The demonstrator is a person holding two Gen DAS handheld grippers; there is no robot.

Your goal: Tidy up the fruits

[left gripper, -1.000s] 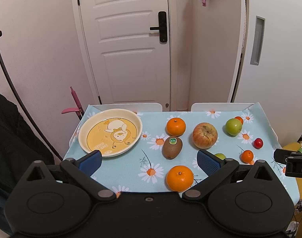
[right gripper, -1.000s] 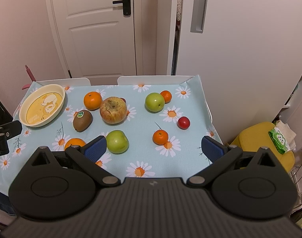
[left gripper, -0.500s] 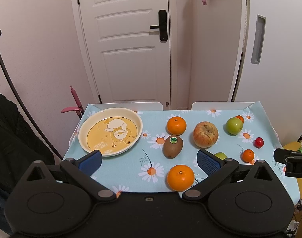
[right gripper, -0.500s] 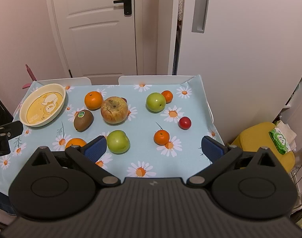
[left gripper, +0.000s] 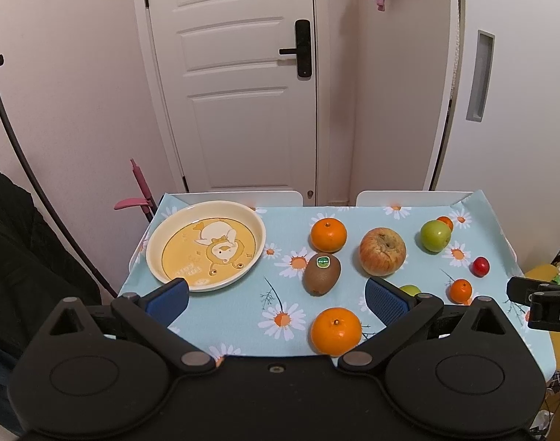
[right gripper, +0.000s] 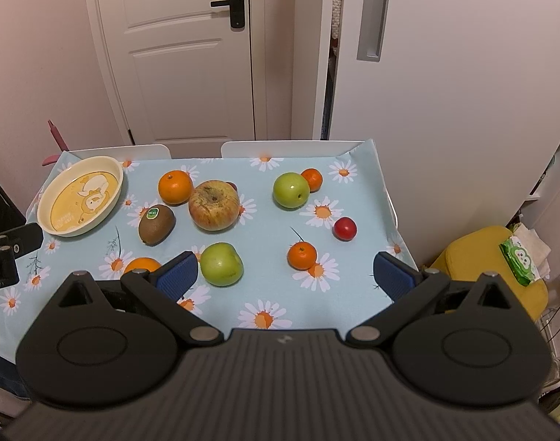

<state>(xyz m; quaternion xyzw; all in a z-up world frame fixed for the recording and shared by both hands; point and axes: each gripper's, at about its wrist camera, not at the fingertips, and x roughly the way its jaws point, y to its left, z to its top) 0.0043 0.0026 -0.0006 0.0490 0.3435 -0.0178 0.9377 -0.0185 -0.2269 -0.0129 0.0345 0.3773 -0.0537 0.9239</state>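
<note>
A cream plate [left gripper: 153, 248] [right gripper: 45, 220] with a yellow cartoon centre sits empty at the table's left. Loose on the daisy cloth lie a kiwi [left gripper: 322, 274] [right gripper: 156, 224], a big reddish apple [left gripper: 382, 256] [right gripper: 214, 204], two oranges [left gripper: 328, 235] [left gripper: 336, 330], two green apples [right gripper: 291, 190] [right gripper: 221, 264], small mandarins [right gripper: 301, 255] [right gripper: 312, 179] and a red tomato [right gripper: 344, 228]. My left gripper [left gripper: 278, 297] hangs open above the near edge, the near orange just inside its right finger. My right gripper [right gripper: 285, 272] is open above the near green apple and a mandarin.
The table [right gripper: 357, 275] backs onto a white door [left gripper: 243, 84] and two white chair backs [right gripper: 291, 147]. A yellow stool [right gripper: 489, 257] with a wipes pack stands right of the table. Dark fabric [left gripper: 15, 257] lies at the left. The right gripper's tip [left gripper: 537, 305] shows at the left view's right edge.
Both views have drifted slightly; the fruits sit a little lower and nearer in the right wrist view. Nothing on the table has moved, and both grippers stay open.
</note>
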